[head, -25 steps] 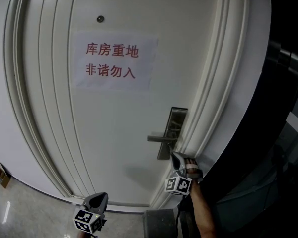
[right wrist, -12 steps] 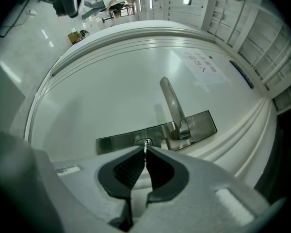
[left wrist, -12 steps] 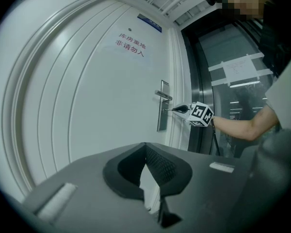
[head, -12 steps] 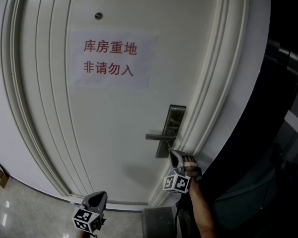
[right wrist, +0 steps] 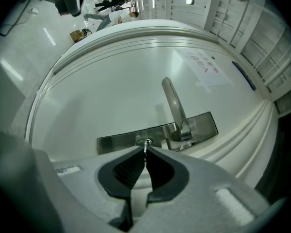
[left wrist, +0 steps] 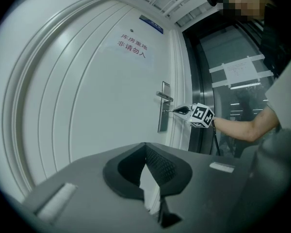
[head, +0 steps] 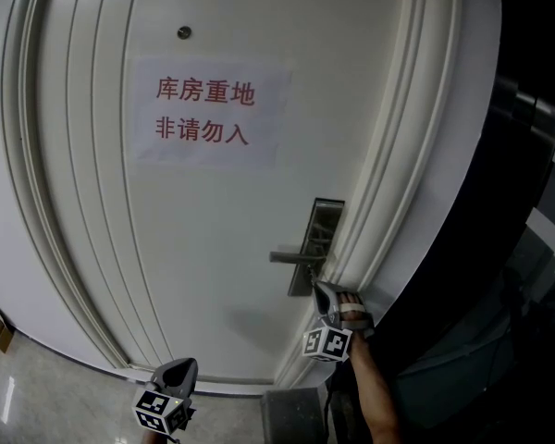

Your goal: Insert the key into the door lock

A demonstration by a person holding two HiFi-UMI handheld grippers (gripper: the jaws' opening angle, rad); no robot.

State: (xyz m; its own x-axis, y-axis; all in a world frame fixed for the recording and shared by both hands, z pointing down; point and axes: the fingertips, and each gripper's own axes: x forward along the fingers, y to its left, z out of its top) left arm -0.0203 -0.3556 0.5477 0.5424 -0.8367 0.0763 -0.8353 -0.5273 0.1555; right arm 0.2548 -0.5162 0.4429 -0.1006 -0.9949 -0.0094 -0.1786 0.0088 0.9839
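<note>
A white door (head: 213,248) carries a steel lock plate (head: 316,246) with a lever handle (head: 291,257). My right gripper (head: 320,289) points at the lower part of that plate and is shut on a small metal key (right wrist: 145,148). In the right gripper view the key's tip meets the round keyhole (right wrist: 144,142) on the lock plate (right wrist: 116,142), beside the lever handle (right wrist: 173,103). How deep it sits is hidden. My left gripper (head: 174,376) hangs low and left, away from the door, shut with nothing in it. From there I see the right gripper (left wrist: 177,110) at the lock plate (left wrist: 163,115).
A paper sign (head: 208,114) with red characters is taped high on the door, under a peephole (head: 183,33). The moulded door frame (head: 379,202) runs just right of the lock, with dark glass (head: 527,248) beyond. A person's forearm (head: 375,396) holds the right gripper.
</note>
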